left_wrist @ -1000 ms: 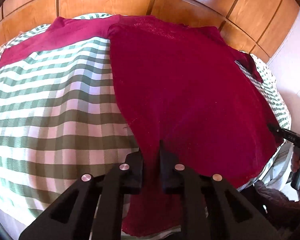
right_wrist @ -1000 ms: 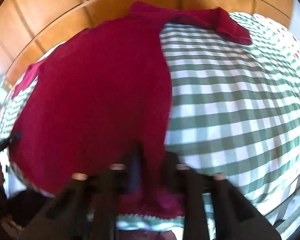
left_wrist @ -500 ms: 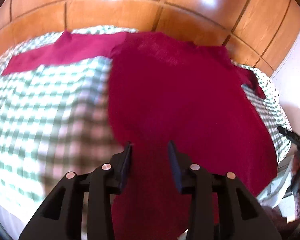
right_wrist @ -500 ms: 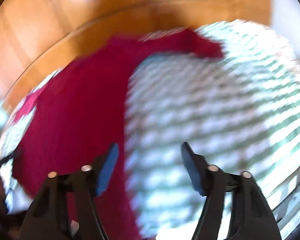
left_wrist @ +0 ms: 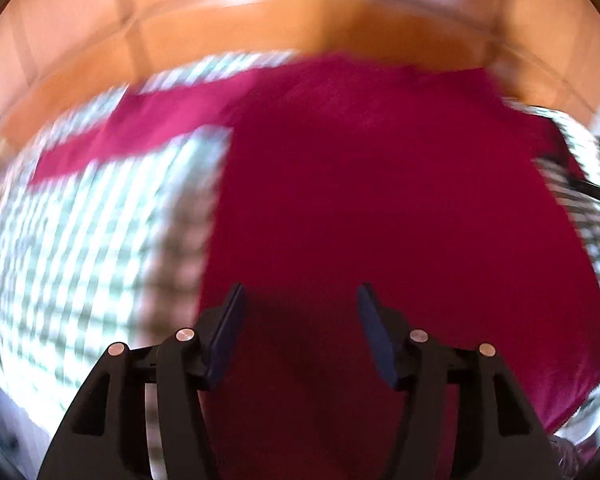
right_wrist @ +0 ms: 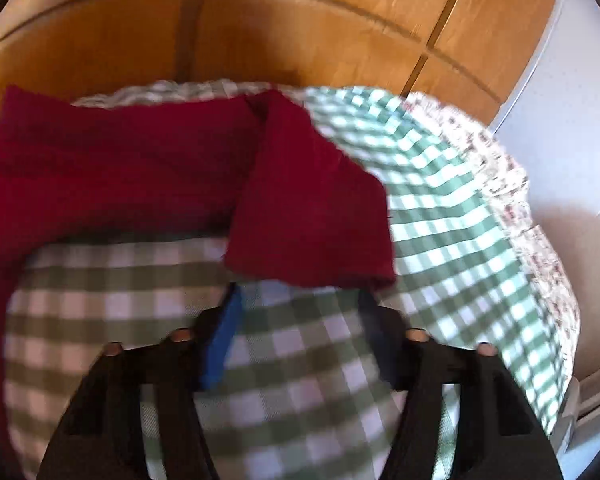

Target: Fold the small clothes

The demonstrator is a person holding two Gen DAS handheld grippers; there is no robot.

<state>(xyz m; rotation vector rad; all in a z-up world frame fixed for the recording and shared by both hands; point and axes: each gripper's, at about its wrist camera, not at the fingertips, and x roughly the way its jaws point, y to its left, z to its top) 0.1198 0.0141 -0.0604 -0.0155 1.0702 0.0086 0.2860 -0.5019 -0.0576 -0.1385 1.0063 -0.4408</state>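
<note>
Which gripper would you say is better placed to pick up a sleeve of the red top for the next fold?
Probably the right gripper: open, its tips sit just short of the sleeve cuff. The left gripper, also open, hovers over the red top.

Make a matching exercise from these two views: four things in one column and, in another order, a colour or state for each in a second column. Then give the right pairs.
Things:
1. shirt
2. cloth
3. left claw
4. wall

Colour or state:
A. green and white checks
B. open, holding nothing
C. dark red
D. orange-brown wood panels

Pairs: 1-C, 2-A, 3-B, 4-D.

The right claw is open too, just before the end of the sleeve.
</note>
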